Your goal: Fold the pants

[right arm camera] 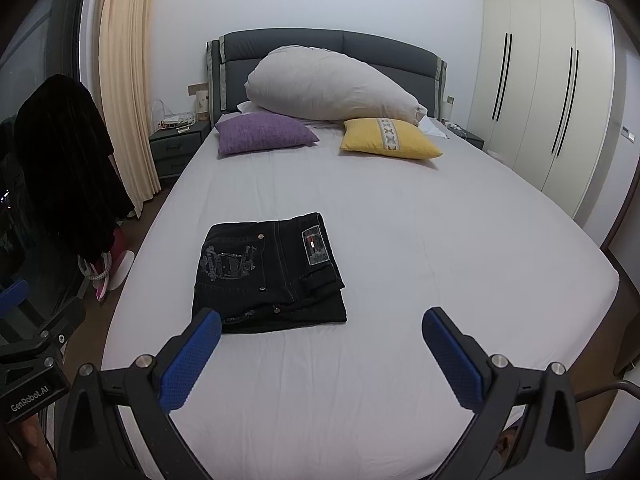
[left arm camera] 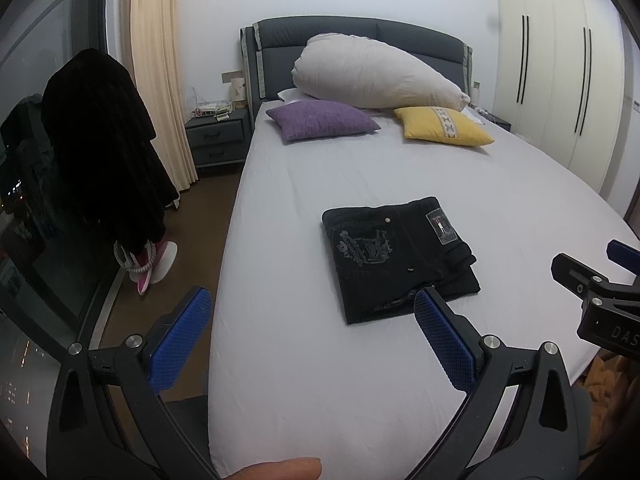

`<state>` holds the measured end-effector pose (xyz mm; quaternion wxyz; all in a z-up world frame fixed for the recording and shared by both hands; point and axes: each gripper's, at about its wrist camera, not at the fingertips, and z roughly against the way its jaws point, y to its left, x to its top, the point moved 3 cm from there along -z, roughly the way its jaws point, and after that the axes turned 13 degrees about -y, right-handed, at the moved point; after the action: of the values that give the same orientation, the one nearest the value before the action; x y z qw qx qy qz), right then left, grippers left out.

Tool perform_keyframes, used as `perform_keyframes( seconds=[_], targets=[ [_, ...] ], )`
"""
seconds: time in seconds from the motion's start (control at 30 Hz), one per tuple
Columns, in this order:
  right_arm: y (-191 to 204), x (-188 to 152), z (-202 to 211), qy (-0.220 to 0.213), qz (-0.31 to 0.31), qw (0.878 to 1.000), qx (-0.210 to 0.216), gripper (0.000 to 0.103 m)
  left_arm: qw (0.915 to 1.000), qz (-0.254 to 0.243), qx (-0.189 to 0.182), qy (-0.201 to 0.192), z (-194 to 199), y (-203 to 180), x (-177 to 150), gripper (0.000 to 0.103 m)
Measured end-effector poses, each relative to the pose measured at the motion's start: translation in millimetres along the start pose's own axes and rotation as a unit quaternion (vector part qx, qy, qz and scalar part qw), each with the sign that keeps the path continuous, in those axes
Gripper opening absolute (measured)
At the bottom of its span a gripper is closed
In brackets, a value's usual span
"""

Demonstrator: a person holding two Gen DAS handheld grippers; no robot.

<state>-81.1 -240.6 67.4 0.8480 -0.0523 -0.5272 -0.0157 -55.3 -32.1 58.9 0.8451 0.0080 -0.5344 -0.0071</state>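
1. "GenRobot.AI", white lettering, on the black body of the left gripper (right arm camera: 28,394), seen at the edge of the right wrist view.
2. "DAS", cut off by the frame edge, on the black body of the right gripper (left arm camera: 616,332), seen in the left wrist view.
3. Patch and embroidery on the pants (right arm camera: 268,272): not legible.

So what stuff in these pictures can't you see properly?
- Patch on the pants: wording too small to read, both views.
- Nightstand clutter: too small to identify, both views.
- Black garment by the window: its support is hidden beneath it.
- Under the grey pillow: only a white corner shows.
- Right gripper: in the left wrist view, cut off by the right edge.
- Pants' underside: hidden against the bed.
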Motion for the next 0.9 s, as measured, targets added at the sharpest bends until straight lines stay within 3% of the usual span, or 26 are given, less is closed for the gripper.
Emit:
perform_keyframes(
  seconds=[0.9],
  targets=[
    [-8,-8,-10,0.014,0.003,1.0,-0.001,0.103,0.9999,0.0,0.003,0.011,-8,-5,-13,0.103]
  ],
)
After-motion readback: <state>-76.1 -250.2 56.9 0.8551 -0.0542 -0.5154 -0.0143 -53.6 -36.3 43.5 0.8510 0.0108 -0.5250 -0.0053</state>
